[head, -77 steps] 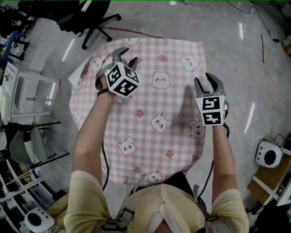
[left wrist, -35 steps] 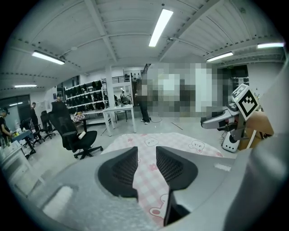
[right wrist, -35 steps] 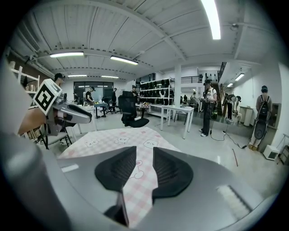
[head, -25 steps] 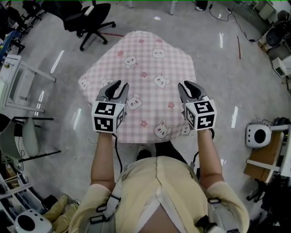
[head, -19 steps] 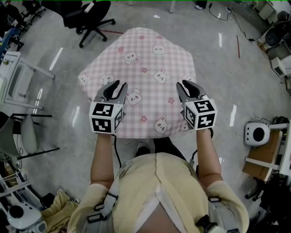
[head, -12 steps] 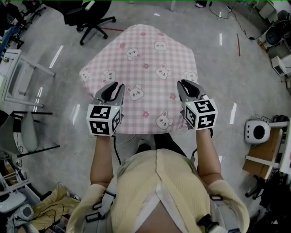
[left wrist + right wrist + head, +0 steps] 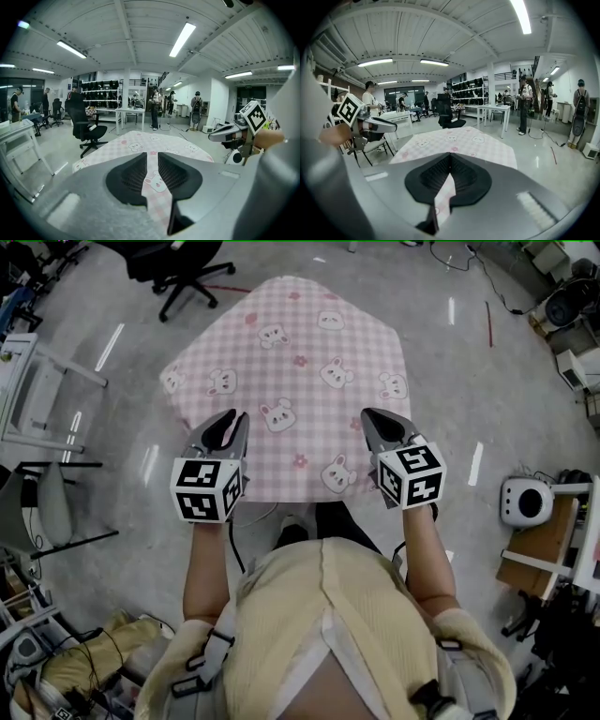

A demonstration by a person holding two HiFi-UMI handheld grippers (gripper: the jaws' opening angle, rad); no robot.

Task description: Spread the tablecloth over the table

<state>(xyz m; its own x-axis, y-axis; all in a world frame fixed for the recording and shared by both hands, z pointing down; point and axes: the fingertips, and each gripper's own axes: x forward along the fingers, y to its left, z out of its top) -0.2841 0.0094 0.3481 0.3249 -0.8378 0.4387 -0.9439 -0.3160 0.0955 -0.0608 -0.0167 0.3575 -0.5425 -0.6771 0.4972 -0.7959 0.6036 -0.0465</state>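
A pink checked tablecloth [image 7: 300,352] with bear prints covers the table in front of me. My left gripper [image 7: 228,420] is over its near left part. Its jaws are closing with a narrow gap, and the cloth [image 7: 153,180] shows in that gap without the pads pressing it. My right gripper [image 7: 372,418] is at the near right part. Its pads have come together, and a strip of the cloth [image 7: 443,192] runs up between the fingers to where they meet.
A black office chair [image 7: 178,263] stands beyond the table at the upper left. White frames [image 7: 42,390] stand to the left, a white device [image 7: 527,502] and a wooden shelf [image 7: 539,563] to the right. Several people stand at the far tables [image 7: 154,107].
Both grippers came back from the middle of the cloth to its near edge and sank a little. Their jaws narrowed and the right pair closed fully. The cloth lies flat as before.
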